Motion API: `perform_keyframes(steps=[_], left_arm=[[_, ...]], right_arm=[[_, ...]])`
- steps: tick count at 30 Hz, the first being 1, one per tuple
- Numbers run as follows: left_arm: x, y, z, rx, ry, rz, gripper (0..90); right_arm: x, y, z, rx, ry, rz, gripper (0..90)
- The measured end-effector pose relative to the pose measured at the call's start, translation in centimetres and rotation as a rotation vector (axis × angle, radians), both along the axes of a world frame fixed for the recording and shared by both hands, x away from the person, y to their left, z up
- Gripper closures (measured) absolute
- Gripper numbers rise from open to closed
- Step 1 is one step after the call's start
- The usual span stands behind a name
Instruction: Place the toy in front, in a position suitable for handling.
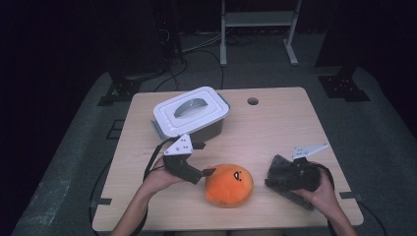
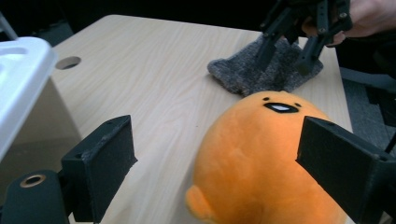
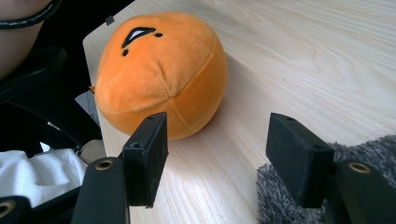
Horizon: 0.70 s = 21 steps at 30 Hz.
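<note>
An orange plush ball (image 1: 228,184) with a small face lies near the table's front edge. My left gripper (image 1: 203,159) is just left of it, open; in the left gripper view (image 2: 224,163) the plush (image 2: 261,158) sits partly between the wide jaws, and no pad visibly presses on it. A grey fuzzy cloth (image 1: 295,196) lies at the front right under my right gripper (image 1: 282,174). In the right gripper view, that gripper (image 3: 223,158) is open over bare wood, with the cloth (image 3: 369,151) under its right jaw and the plush (image 3: 159,70) ahead to the left.
A box with a white handled lid (image 1: 189,110) stands at the back left, close behind the left gripper and at the left edge of its view (image 2: 18,74). A round hole (image 1: 253,101) pierces the wooden table (image 1: 285,128) at the back. Dark floor surrounds the table.
</note>
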<state>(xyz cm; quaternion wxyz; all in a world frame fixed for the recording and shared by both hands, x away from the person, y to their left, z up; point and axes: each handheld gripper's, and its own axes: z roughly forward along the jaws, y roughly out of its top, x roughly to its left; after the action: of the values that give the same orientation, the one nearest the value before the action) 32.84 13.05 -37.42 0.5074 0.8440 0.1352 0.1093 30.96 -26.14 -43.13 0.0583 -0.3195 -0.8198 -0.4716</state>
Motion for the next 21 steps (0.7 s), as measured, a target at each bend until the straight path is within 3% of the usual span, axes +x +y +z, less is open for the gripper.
perform_keyframes(steps=[21], left_arm=[[0.8,3.0,1.2,-0.062,-0.054,0.078,10.3]], right_arm=[[-0.2,0.5,-0.2,-0.013,0.002,0.028,37.6]])
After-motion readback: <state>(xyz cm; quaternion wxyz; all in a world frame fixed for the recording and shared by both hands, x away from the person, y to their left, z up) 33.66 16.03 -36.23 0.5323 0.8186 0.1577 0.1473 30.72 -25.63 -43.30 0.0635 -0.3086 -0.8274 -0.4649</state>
